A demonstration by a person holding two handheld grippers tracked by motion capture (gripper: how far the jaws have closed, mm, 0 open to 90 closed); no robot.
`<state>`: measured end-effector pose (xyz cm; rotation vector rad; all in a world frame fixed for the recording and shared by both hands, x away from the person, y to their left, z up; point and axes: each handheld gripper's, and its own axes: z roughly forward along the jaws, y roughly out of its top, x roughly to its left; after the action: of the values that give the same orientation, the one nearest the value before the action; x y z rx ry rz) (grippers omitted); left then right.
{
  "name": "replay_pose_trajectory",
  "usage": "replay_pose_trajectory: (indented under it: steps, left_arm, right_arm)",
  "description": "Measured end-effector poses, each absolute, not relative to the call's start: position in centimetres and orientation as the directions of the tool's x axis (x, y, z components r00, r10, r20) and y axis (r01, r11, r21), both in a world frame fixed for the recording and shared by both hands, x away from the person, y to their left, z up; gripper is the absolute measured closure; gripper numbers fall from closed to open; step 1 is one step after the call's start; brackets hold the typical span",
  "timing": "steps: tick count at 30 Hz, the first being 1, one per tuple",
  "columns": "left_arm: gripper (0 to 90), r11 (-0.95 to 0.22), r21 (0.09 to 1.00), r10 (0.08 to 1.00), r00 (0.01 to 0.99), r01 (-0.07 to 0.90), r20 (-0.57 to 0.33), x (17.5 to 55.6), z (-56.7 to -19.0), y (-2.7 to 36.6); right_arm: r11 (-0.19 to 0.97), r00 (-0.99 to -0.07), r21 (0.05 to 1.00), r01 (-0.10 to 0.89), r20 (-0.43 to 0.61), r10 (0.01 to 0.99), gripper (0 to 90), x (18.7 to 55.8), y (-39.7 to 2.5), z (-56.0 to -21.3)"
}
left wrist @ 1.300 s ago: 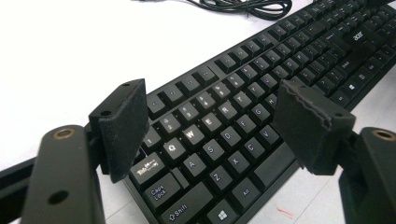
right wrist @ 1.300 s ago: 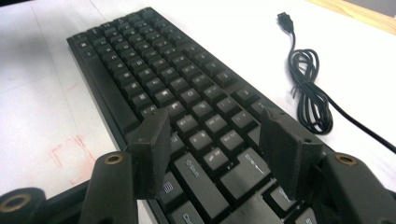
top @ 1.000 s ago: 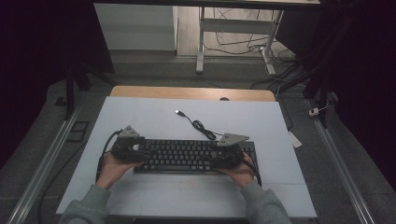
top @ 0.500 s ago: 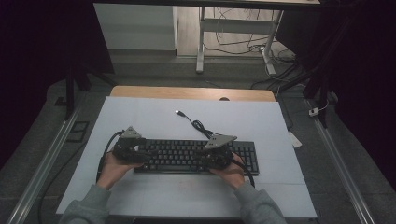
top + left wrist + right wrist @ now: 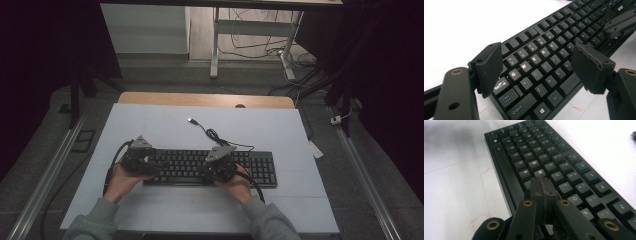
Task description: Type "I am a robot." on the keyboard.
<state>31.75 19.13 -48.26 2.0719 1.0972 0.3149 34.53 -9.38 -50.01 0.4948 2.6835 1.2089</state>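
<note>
A black keyboard [image 5: 255,167] lies across the near half of the white mat, its cable [image 5: 215,135] curling away to a USB plug [image 5: 190,120]. My left gripper [image 5: 150,164] hangs over the keyboard's left end. In the left gripper view this gripper [image 5: 537,51] stands open above the Q, W and E keys of the keyboard [image 5: 544,67], with nothing between its pads. My right gripper [image 5: 216,171] sits over the keyboard's middle. Seen in the right gripper view, that gripper [image 5: 541,181] is shut and empty, its tips at the keys near H on the keyboard [image 5: 564,165].
The white mat [image 5: 160,125] covers the table, with a wooden strip [image 5: 200,99] along the far edge. Small red marks [image 5: 480,218] show on the mat in front of the keyboard. Desk legs and loose cables [image 5: 250,45] stand on the floor beyond.
My right gripper has slid left along the keyboard, from its right end to the middle. The left gripper and the keyboard have stayed put.
</note>
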Motion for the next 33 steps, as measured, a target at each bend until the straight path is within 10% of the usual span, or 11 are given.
replay_pose_trajectory:
  steps: [33]
  left_arm:
    - [25.3, -0.362, 0.721, 0.786, 0.61, 0.591, -0.105, 31.6, -48.1, 19.0]
  right_arm:
    - [0.655, -0.927, 0.725, 0.213, -0.062, 0.37, 90.0, 34.6, -7.9, -51.6]
